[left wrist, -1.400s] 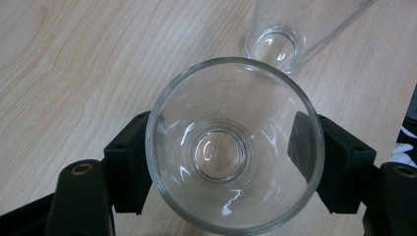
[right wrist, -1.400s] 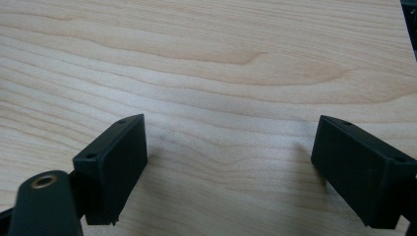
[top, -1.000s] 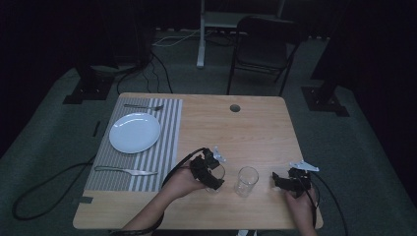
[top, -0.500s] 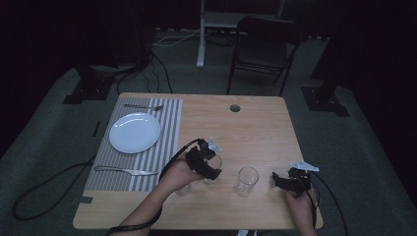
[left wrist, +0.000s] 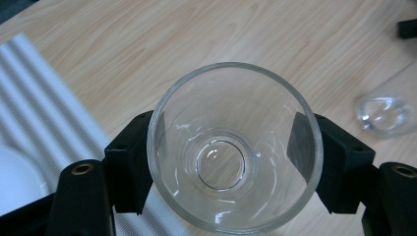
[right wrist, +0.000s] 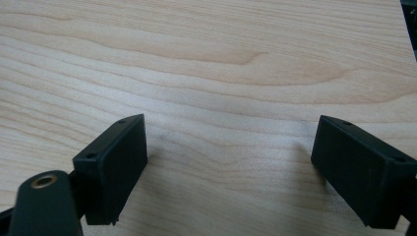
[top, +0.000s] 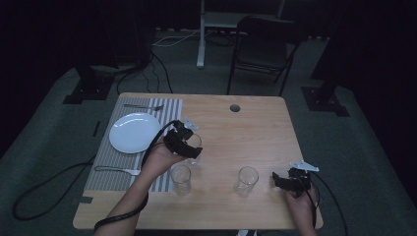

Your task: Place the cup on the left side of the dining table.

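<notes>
My left claw [left wrist: 231,147] is clamped on a clear glass [left wrist: 235,147], carried above the worktop [top: 246,128]

My pads press the wall on opposite sides just under the rim, mouth facing up. I judge it light, rigid, slick and breakable, so a steady squeeze high on the wall suits it. It hangs just right of the striped mat [top: 105,162]; two more glasses [top: 180,178] [top: 247,181] stand nearer me, and my right claw [right wrist: 231,167] rests apart, empty
</notes>
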